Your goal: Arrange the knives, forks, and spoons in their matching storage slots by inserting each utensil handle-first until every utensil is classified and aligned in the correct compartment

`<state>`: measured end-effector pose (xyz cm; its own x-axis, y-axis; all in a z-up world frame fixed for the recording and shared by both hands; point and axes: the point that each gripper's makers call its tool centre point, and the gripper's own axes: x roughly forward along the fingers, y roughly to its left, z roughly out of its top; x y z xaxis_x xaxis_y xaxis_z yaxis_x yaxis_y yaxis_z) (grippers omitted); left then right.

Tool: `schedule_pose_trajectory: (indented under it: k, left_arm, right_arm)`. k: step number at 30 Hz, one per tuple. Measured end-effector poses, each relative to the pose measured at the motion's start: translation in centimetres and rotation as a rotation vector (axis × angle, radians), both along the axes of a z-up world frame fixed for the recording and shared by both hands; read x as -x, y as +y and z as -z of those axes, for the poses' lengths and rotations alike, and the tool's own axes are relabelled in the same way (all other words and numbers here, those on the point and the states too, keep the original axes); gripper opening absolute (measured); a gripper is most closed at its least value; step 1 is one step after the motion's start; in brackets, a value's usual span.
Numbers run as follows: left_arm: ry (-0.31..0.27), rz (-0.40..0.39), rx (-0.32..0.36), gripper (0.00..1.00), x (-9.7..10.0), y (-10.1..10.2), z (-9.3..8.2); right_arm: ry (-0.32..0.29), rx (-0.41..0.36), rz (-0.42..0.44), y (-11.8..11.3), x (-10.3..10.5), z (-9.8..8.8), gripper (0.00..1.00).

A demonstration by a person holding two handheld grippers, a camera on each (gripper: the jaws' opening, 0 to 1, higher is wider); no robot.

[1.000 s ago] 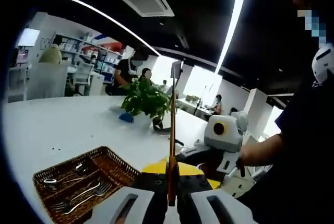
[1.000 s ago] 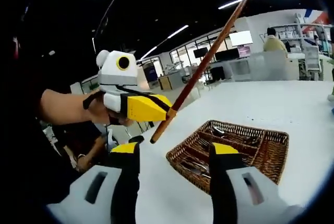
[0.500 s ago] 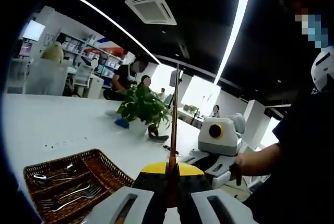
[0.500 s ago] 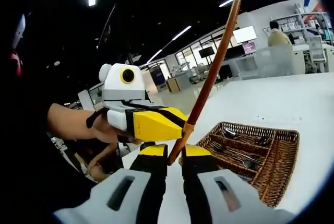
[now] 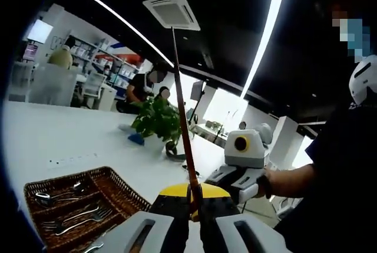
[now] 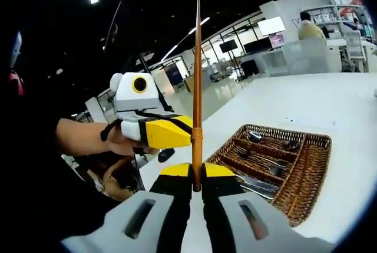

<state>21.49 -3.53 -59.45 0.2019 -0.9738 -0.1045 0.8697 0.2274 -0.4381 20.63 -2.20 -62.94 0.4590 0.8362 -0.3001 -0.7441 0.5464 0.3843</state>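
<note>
Left gripper view: the left claw (image 5: 193, 204) sits narrow around the foot of the long brown utensil (image 5: 181, 105), which now leans left instead of standing straight. The basket (image 5: 126, 185) lies low to its left on the bench (image 5: 70, 135).

Right gripper view: the right claw (image 6: 196, 177), open a second ago, now pinches the utensil (image 6: 197, 76), upright between its jaws. This looks like a handover. The basket (image 6: 315, 167) is just right.
</note>
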Motion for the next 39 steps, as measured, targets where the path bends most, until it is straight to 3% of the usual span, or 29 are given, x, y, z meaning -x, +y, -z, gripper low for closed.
schedule_pose_trajectory:
  k: [6,11,17,21,26,29,32,39]
  left_arm:
    - [-0.009,-0.012,-0.014,0.00,-0.3,0.7,0.3]
    - [-0.058,0.005,-0.039,0.01,0.1,0.8,0.1]
    - [-0.134,-0.039,-0.143,0.19,-0.7,2.1,1.0]
    - [-0.210,-0.111,-0.248,0.31,-2.6,4.0,1.4]
    - [-0.279,-0.161,-0.300,0.43,-3.5,5.9,0.8]
    - [-0.320,-0.182,-0.348,0.51,-3.9,7.1,1.0]
    - [-0.368,-0.205,-0.383,0.65,-4.3,8.5,0.9]
    - [-0.377,-0.288,-0.465,0.87,-5.7,13.1,0.9]
  right_arm:
    - [0.027,0.007,0.021,-1.1,0.0,-0.4,0.04]
    - [0.028,0.092,0.055,-2.3,-0.5,0.2,0.04]
    - [0.046,0.131,0.095,-3.5,-1.1,0.6,0.04]
    - [0.052,0.186,0.136,-4.6,-1.8,1.2,0.04]
    - [0.077,0.255,0.194,-6.2,-2.6,1.9,0.04]
    - [0.095,0.255,0.214,-6.6,-3.0,1.9,0.04]
    - [0.100,0.256,0.231,-7.1,-3.4,1.8,0.04]
    - [0.120,0.299,0.274,-8.5,-4.4,1.9,0.04]
